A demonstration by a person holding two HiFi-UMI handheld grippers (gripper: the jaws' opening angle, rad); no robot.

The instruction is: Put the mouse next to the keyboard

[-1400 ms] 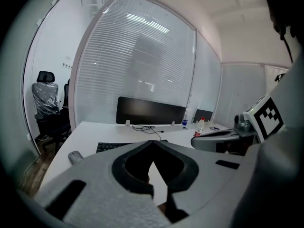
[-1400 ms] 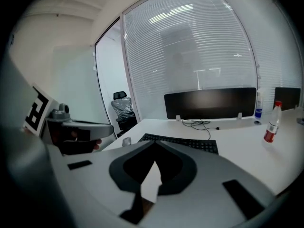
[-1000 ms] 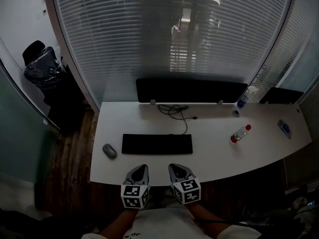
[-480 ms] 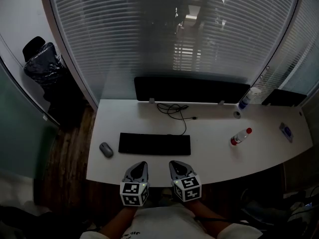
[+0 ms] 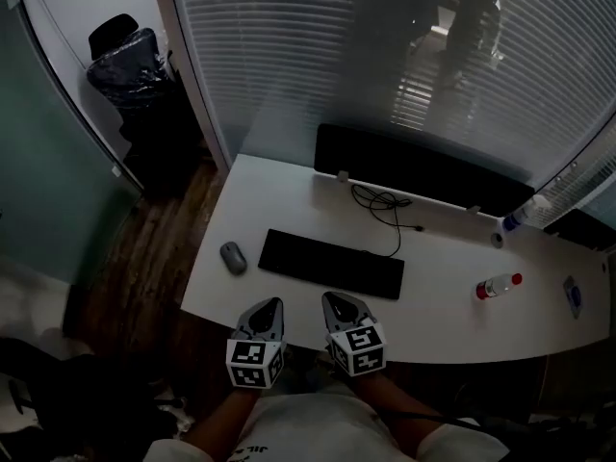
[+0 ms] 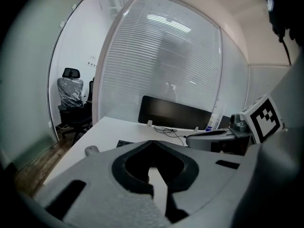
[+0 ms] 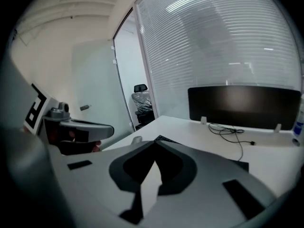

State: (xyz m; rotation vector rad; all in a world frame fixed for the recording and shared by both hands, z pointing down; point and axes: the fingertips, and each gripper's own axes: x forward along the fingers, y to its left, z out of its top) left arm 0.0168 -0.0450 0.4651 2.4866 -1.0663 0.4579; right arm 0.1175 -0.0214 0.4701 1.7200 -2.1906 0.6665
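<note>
Lying on the white desk (image 5: 443, 311), the grey mouse (image 5: 233, 258) sits towards the desk's left end, just beside the left end of the black keyboard (image 5: 332, 264) with a small strip of bare desk between them. Both grippers hang side by side at the desk's near edge, in front of the person's body. The left gripper (image 5: 272, 304) has its fingers (image 6: 95, 189) clenched tip to tip with nothing between them. The mouse lies to the left of those tips and farther off, apart from them and untouched. In the left gripper view the mouse (image 6: 91, 150) peeks over the left finger's upper edge, left of the closed tips, with a corner of the keyboard (image 6: 124, 143) just right of it. The right gripper (image 5: 334, 298) is likewise clenched on nothing, its fingers (image 7: 213, 194) meeting at a point. It hovers at the near side of the keyboard's middle, well apart from the mouse, which in the right gripper view (image 7: 137, 139) shows just left of the tips with the keyboard (image 7: 235, 164) running off to the right. Farther back a dark monitor (image 5: 423, 176) stands along the desk's far edge with a coiled cable (image 5: 385, 203) in front of it, and a red-capped bottle (image 5: 496, 286) lies to the right of the keyboard.
</note>
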